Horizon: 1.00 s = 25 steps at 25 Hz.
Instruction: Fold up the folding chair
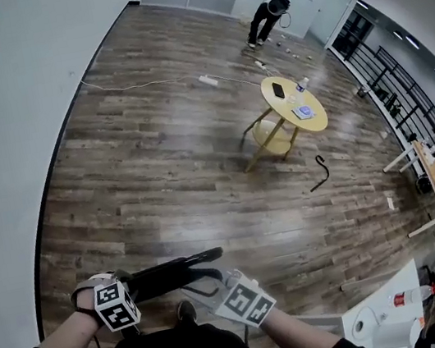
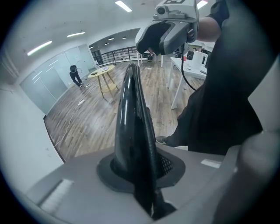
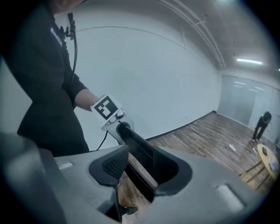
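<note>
Head view is showing the black tubular metal folding chair (image 1: 175, 265) sitting low just in front of the person, above the brown plank floor (image 1: 193, 131). Its long bar is running crosswise from the left gripper (image 1: 128, 289) to the right gripper (image 1: 213, 288). The left gripper's jaws are pinching narrowly on that bar. The right gripper's jaws are standing half apart round it, and whether they are clamping I cannot tell. Each gripper is sitting near one end.

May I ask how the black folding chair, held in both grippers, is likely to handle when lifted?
The folding chair looks stiff: its frame runs straight from the left gripper to the right gripper. Its glossy surface may slip in a grip. Since it folds, it might swing shut.
</note>
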Tool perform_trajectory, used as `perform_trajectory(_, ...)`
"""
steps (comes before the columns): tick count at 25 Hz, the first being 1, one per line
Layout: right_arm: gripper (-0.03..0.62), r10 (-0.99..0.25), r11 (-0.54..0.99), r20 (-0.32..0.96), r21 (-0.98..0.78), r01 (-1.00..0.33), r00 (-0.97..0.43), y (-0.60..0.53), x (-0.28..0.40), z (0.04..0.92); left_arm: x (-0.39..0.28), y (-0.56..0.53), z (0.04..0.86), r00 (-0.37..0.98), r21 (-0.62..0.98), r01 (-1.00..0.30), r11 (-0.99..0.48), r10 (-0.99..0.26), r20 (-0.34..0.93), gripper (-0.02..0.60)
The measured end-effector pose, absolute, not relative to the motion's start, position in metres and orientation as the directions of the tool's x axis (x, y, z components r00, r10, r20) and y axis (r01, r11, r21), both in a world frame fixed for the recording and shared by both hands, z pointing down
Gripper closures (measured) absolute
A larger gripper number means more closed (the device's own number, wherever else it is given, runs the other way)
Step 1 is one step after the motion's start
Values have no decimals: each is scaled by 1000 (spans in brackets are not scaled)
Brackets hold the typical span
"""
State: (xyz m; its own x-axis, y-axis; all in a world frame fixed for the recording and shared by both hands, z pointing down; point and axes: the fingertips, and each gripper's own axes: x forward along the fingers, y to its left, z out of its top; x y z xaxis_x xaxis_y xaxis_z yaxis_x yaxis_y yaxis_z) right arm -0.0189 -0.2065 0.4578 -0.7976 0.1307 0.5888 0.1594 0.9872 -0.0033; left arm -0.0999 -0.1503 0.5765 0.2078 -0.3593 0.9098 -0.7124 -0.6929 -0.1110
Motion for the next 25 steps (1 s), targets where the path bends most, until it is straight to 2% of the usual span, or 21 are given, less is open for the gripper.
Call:
perform_trajectory(6, 419, 227, 881, 644, 185, 436, -731, -224, -22, 464, -113, -155, 574, 201, -89, -746, -660, -351, 914, 505)
perform_trajectory(11, 416, 267, 746, 703, 283, 603, -659, -235, -27, 478, -112, -152, 576, 198, -80, -757, -649, -344, 918, 503)
perform_trajectory(17, 391, 347, 673, 783, 175, 718, -516, -232, -26, 508, -106, -145, 577, 195, -75, -767, -637, -342, 919, 506)
perform_trajectory(25, 390, 344, 592, 858, 117, 797, -382, -222, -23, 549, -101, -141, 576, 191, -76, -770, -634, -342, 920, 506)
